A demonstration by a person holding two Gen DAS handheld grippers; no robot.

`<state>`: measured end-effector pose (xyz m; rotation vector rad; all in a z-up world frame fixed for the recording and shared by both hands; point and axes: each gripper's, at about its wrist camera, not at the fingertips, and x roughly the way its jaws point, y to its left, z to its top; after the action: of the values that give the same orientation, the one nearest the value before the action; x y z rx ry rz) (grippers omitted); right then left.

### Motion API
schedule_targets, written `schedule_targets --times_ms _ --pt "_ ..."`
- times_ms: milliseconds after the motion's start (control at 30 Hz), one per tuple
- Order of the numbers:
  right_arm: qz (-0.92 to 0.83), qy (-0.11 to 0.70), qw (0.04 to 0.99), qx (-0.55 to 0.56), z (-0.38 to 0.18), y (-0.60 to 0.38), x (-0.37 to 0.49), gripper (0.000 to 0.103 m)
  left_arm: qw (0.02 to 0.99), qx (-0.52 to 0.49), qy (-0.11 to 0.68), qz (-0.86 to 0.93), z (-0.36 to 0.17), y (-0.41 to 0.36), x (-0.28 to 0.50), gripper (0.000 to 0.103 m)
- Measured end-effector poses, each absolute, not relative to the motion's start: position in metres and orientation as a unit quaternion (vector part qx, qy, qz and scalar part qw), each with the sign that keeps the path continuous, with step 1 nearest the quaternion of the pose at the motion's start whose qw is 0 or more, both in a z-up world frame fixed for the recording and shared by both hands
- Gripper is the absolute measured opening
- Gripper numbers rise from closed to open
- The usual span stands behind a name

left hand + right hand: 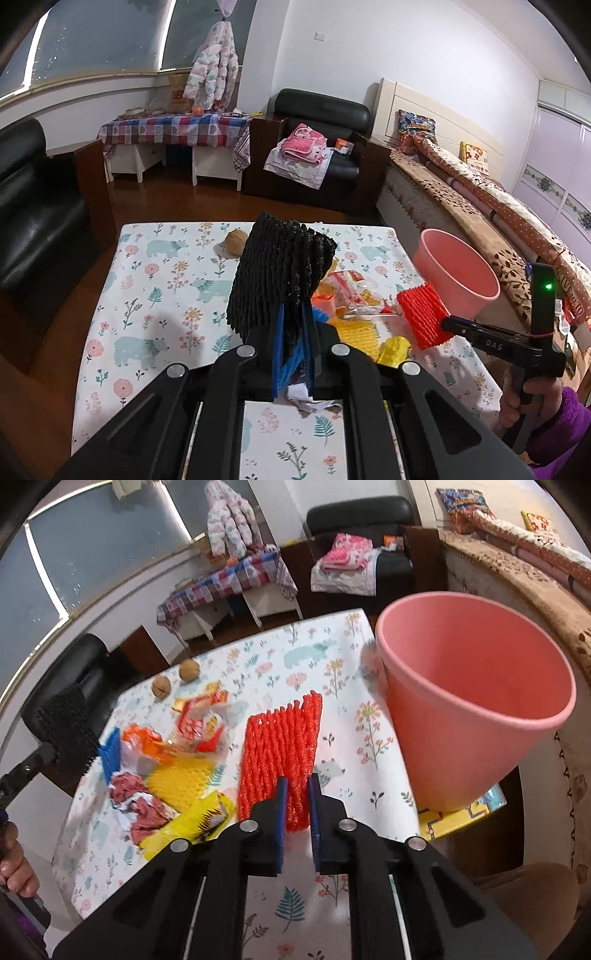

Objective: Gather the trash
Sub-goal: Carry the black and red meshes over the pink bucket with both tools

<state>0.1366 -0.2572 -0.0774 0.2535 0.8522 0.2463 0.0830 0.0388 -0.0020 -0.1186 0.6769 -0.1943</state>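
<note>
My left gripper is shut on a black foam net, which stands up above the floral table; the same net shows at the left of the right wrist view. My right gripper has its blue pads pressed on the near edge of a red foam net that lies beside a pink bucket. Between the two grippers lies a pile of trash: a yellow foam net, snack wrappers, crumpled paper and a yellow wrapper.
Two walnuts sit near the table's far edge. The bucket stands at the table's right edge, partly on a yellow book. A bed runs along the right, and black armchairs stand beyond and to the left. A person's hand holds the right gripper's handle.
</note>
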Motion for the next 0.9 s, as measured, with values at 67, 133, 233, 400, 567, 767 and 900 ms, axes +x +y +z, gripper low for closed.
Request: schedule_targets --times_ms 67,133,233,400,567,767,900 --pt "0.121 0.398 0.900 0.130 -0.070 -0.262 0.133 0.012 0.937 -0.056 0.331 -0.099 0.002 0.034 0.085 0.008" --pt "0.122 0.387 0.904 0.136 -0.063 -0.267 0.129 0.012 0.936 -0.053 0.330 -0.106 0.006 0.027 0.087 0.008" --pt "0.117 0.368 0.911 0.146 -0.052 -0.278 0.125 0.012 0.936 -0.049 0.328 -0.118 0.014 0.014 0.091 0.008" --pt "0.092 0.342 0.922 0.157 -0.034 -0.306 0.121 0.012 0.932 -0.044 0.327 -0.151 0.028 -0.017 0.103 0.008" --pt "0.053 0.321 0.932 0.161 -0.022 -0.341 0.121 0.012 0.927 -0.024 0.319 -0.195 0.043 -0.064 0.119 0.008" --pt "0.000 0.308 0.939 0.156 -0.018 -0.377 0.128 0.012 0.912 -0.013 0.318 -0.257 0.054 -0.132 0.146 0.008" --pt "-0.027 0.305 0.940 0.147 -0.020 -0.391 0.134 0.012 0.902 0.000 0.319 -0.291 0.052 -0.179 0.167 0.008"
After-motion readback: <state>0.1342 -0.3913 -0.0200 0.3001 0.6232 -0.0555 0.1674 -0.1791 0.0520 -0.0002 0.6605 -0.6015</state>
